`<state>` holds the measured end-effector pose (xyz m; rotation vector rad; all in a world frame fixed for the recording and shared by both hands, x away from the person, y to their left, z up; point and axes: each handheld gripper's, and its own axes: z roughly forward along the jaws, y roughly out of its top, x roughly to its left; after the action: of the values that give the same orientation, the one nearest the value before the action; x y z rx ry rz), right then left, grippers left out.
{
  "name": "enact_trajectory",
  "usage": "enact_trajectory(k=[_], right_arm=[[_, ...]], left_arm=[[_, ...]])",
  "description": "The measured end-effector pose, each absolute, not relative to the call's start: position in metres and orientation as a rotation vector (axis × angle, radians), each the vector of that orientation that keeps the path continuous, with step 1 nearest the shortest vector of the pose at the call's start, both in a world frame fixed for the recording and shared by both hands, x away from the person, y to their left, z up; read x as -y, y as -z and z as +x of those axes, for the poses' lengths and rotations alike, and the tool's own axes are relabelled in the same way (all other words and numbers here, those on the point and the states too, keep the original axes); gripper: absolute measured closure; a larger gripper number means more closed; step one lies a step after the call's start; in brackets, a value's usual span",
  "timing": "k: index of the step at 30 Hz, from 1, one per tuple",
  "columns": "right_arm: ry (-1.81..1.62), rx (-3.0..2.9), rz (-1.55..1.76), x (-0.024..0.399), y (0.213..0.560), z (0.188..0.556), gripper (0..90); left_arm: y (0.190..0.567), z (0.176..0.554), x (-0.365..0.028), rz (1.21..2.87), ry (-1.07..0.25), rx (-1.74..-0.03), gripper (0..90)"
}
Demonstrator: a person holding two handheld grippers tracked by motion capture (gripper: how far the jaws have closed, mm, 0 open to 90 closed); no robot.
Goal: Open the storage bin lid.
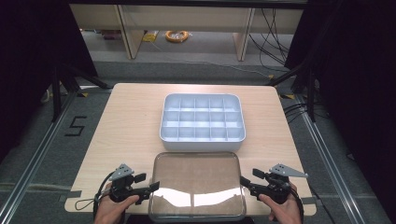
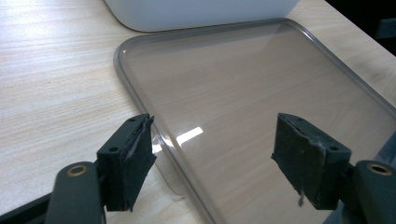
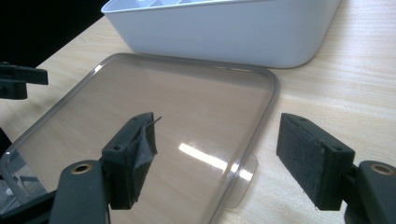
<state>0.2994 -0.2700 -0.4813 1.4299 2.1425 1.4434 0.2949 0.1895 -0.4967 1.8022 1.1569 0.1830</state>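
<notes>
As each side rim of the clear rectangular plastic lid (image 1: 197, 184) sits between parted jaws, your left gripper (image 1: 150, 188) and right gripper (image 1: 246, 184) appear poised to lift it evenly.

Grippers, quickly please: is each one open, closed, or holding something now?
Left gripper: open, fingers either side of the clear lid's left rim, holding nothing.
Right gripper: open, fingers either side of the lid's right rim, holding nothing.
</notes>
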Motion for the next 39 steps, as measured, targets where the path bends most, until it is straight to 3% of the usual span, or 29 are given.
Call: enact_trajectory(k=[21,39], right_arm=[[-1.490,-2.169,1.291,0.263,0.480,0.283,20.6],[-1.444,-2.216,1.266,0.258,0.485,0.264,16.5]], left_arm=[[0.491,0.279,-0.189,1.817,-0.188,-1.062,16.6],[0.488,0.257,-0.187,1.888,-0.252,-0.983,16.1]])
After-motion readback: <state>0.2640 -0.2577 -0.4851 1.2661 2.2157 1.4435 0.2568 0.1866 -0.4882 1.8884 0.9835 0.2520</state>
